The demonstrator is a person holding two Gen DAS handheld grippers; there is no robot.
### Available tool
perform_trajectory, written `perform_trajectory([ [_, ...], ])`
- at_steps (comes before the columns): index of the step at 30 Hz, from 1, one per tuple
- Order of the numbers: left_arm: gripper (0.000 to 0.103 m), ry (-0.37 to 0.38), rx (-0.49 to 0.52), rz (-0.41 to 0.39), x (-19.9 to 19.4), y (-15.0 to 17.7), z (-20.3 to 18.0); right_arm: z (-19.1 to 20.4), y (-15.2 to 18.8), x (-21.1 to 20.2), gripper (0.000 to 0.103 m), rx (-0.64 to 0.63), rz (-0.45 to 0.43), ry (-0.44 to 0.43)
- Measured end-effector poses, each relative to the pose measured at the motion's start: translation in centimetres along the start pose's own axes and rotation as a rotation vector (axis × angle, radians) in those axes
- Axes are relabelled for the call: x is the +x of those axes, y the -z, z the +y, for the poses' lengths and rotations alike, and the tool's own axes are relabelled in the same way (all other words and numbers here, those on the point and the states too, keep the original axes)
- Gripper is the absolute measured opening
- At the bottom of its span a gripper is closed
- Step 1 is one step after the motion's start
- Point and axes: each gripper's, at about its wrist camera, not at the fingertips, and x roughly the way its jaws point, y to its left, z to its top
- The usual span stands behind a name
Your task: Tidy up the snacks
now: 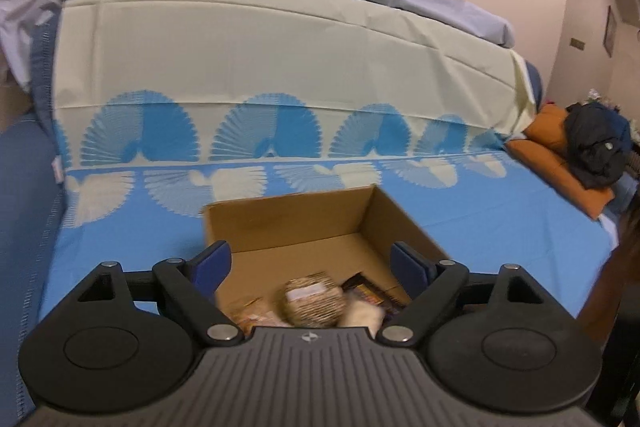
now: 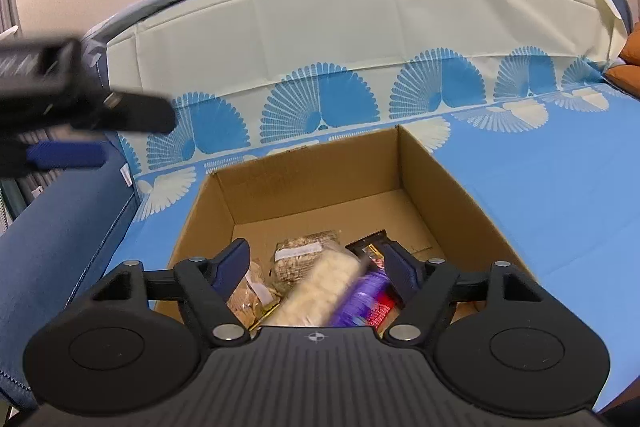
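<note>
An open cardboard box sits on the blue patterned sheet. My left gripper hangs open above its near end, and a blurred round brown packet lies below the gap, touching neither pad. My right gripper is open over the same box. A pale packet and a blurred purple packet lie beneath it, free of the pads. A grain bag, a biscuit bag and a dark wrapper rest on the box floor. The left gripper's blue finger shows at the far left.
The blue sheet spreads around the box. A cream cover drapes the upright back behind it. An orange cushion with dark clothes lies at the right. A dark blue padded arm borders the left.
</note>
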Motion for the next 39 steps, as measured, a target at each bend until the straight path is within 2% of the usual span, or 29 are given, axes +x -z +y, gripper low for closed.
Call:
perform_trajectory([
  [2, 0.09, -0.026, 0.002, -0.011, -1.0, 0.8, 0.6, 0.1, 0.1, -0.1, 0.09, -0.011, 0.003, 0.004],
  [7, 0.09, -0.069, -0.019, -0.019, -3.3, 2.8, 1.0, 0.5, 0.5, -0.4, 0.102, -0.046, 0.011, 0.027],
  [12, 0.091, -0.09, -0.088, 0.017, -4.9, 4.9, 1.3, 0.5, 0.9, -0.8, 0.102, -0.076, 0.026, 0.052],
  [14, 0.103, -0.113, -0.107, 0.041, -5.3, 6.1, 1.2, 0.4, 1.1, -1.1, 0.102, -0.088, 0.026, 0.059],
  [17, 0.102, -0.163, -0.102, 0.081, -5.7, 7.7, 0.5, 0.4, 1.4, -2.0, 0.102, -0.108, 0.01, 0.075],
  [29, 0.102, -0.143, -0.153, 0.127, -6.8, 12.1, -1.0, -0.5, 2.3, -7.5, 0.102, -0.175, -0.054, 0.18],
  [34, 0.102, -0.147, -0.159, 0.14, -6.0, 12.8, -1.0, -1.2, 3.5, -9.8, 0.102, -0.149, -0.043, 0.21],
  [39, 0.102, -0.149, -0.169, 0.149, -5.2, 13.5, -0.9, -0.7, 4.5, -9.9, 0.102, -0.185, -0.01, 0.189],
])
